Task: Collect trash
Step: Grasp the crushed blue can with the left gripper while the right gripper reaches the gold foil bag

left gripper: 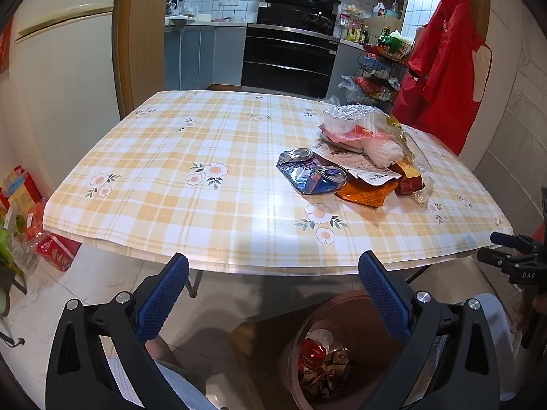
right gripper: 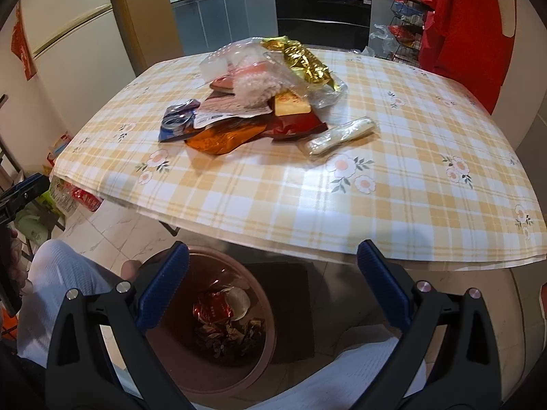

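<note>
The left tool (left gripper: 273, 290) is hanging released and empty, its two blue pads (left gripper: 164, 297) spread wide over the near edge of the counter (left gripper: 171, 157), which is wearing a yellow plaid cloth with flowers. Right of centre on the counter, a trash pile (left gripper: 362, 157) is lying: two crushed blue cans (left gripper: 309, 174) at its left, an orange wrapper (left gripper: 365, 193) in front, white printed packets and clear plastic heaped above. In the right wrist view, one clear wrapped roll (right gripper: 342, 135) is lying apart just right of the pile, its long axis running from lower left to upper right. The right tool (right gripper: 273, 290) is gaping wide, grasping nothing, above a brown bin (right gripper: 212, 369) on the floor, which is holding a red packet (right gripper: 213, 309) and crumpled scraps.
</note>
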{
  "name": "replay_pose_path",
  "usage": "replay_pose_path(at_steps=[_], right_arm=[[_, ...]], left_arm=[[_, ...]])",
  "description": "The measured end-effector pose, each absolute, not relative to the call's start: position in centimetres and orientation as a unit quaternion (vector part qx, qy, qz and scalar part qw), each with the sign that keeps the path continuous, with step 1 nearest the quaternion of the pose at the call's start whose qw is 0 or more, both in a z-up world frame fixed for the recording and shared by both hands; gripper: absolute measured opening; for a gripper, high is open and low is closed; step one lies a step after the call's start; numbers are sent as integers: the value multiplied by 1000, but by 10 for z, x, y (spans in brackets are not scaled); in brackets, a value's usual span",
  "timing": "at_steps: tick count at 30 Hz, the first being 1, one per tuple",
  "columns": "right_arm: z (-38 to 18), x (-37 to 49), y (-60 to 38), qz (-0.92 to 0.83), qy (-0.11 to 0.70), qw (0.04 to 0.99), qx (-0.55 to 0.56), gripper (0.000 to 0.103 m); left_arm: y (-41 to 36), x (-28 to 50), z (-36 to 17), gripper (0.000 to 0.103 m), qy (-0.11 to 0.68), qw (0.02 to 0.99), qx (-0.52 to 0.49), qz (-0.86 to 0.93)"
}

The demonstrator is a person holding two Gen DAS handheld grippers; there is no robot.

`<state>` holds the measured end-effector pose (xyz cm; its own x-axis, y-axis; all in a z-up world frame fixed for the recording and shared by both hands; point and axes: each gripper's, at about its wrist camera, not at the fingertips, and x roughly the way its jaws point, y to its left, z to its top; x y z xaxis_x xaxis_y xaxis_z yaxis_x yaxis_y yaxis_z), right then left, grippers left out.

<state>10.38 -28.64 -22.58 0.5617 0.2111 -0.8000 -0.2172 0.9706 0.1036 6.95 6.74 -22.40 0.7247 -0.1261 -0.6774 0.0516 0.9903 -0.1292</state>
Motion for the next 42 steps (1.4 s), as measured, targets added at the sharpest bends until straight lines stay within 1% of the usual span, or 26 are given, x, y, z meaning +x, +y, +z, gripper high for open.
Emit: replay_pose_path(at_steps=[11, 22, 25, 32, 36, 38, 42], right_arm=[[-227, 119, -295, 110, 447, 888, 1, 97], [-231, 141, -300, 100, 448, 888, 7, 97], [-230, 150, -303, 96, 446, 890, 7, 97], [-229, 175, -315, 91, 445, 890, 30, 97], [-229, 190, -313, 87, 441, 893, 11, 97], [-230, 199, -312, 90, 440, 893, 5, 97], [-230, 212, -309, 95, 437, 894, 2, 97]], left_arm=[[54, 94, -223, 97, 370, 926, -46, -65], [10, 142, -225, 96, 348, 928, 34, -130], [1, 160, -227, 91, 346, 926, 52, -144], [-10, 209, -249, 80, 371, 910, 82, -165], [-13, 227, -261, 74, 382, 902, 103, -176], [-14, 236, -267, 71, 386, 897, 110, -183], [-22, 246, -279, 71, 391, 889, 137, -195]])
